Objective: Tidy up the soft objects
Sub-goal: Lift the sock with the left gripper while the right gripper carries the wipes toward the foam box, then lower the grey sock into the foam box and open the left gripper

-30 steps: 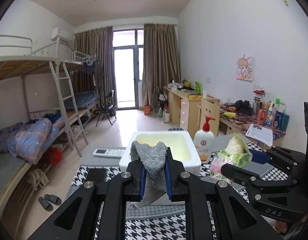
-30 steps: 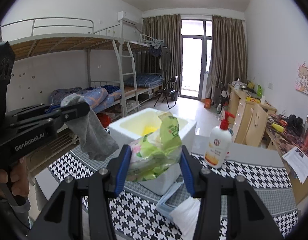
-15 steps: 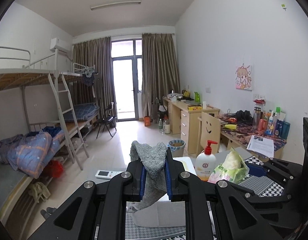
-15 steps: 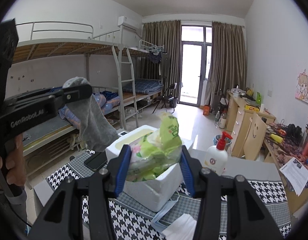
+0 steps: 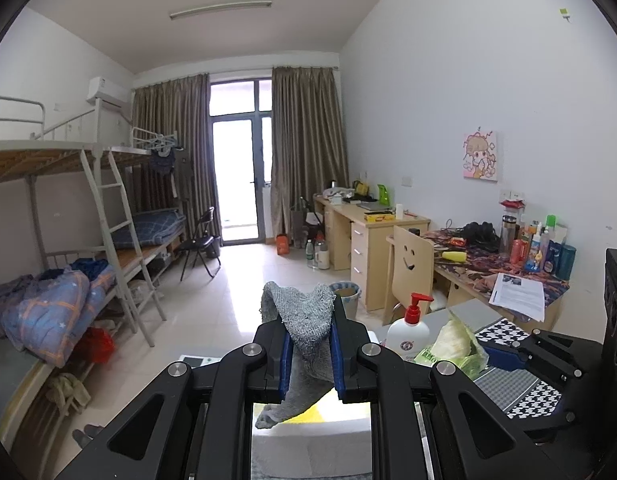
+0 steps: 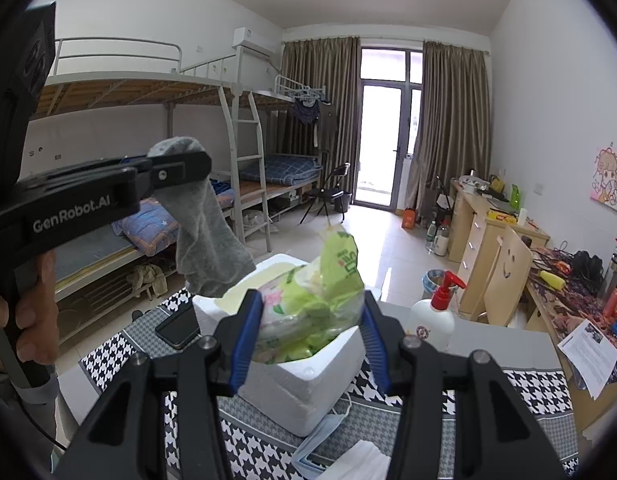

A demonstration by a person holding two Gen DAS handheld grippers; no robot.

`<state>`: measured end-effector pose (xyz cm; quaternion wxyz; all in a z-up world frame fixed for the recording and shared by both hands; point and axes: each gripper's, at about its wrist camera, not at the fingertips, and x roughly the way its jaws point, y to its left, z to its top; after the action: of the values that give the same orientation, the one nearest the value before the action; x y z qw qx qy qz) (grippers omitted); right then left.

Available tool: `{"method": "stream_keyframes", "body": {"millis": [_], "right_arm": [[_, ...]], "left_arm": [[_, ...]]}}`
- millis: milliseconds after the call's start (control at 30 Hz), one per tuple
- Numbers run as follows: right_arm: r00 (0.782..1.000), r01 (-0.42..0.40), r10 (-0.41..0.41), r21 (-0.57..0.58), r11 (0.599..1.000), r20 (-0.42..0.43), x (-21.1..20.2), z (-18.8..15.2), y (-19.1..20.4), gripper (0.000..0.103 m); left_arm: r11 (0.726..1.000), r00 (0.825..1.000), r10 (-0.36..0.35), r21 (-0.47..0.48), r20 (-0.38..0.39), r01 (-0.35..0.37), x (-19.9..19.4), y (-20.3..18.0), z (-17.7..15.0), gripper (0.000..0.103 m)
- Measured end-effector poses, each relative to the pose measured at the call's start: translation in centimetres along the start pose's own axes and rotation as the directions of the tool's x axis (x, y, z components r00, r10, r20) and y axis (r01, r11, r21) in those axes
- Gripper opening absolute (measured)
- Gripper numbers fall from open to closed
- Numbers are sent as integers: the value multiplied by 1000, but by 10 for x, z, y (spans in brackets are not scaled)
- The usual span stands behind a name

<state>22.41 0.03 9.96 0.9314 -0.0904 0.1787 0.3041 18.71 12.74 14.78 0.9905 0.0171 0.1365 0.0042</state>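
My left gripper [image 5: 310, 350] is shut on a grey sock [image 5: 304, 320] that drapes over its blue pads and hangs down above the white foam box [image 5: 308, 436]. In the right wrist view the same sock [image 6: 206, 248] dangles from the left gripper [image 6: 180, 168] over the foam box's [image 6: 308, 384] far left corner. My right gripper [image 6: 308, 332] is shut on a green plastic packet of tissues [image 6: 308, 308], held just above the box's near side. That packet [image 5: 454, 342] shows at the right of the left wrist view.
The box stands on a houndstooth cloth [image 6: 520, 396] over a table. Beside it are a pump bottle [image 6: 434, 316], a dark phone [image 6: 178, 326], a face mask [image 6: 320, 436] and white tissue [image 6: 364, 460]. A hand [image 6: 32, 312] holds the left gripper's handle. A remote [image 5: 194, 360] lies at the table's far edge.
Both grippers have risen with their loads. The foam box has dropped lower in both views and now lies mostly behind the left gripper's body. Both grips are unchanged.
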Motion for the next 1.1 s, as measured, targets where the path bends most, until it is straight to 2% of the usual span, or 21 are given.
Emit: {"method": "stream_keyframes", "body": {"millis": [600,967,1067,1100], "right_arm": [[999,25,-24,25,999,-40,23,-4,-20,53],[997,27,-25,28,999,-75,36,-7,-21,53],[996,30,-27,28,999,-82,38,-6,-22,53],[996,31,-29,29,999,-84,39,-6,-22,53]], "left_arm": [[996,993,-91,-7,-77,91,57,-6,-8,17],[994,981,-106,-21,-164,104,85,-8,-25,17],[996,979,-88,-25,-185,85,90,-2,-29,25],[997,979,-74,-22,-187,71,91,-1,-29,38]]}}
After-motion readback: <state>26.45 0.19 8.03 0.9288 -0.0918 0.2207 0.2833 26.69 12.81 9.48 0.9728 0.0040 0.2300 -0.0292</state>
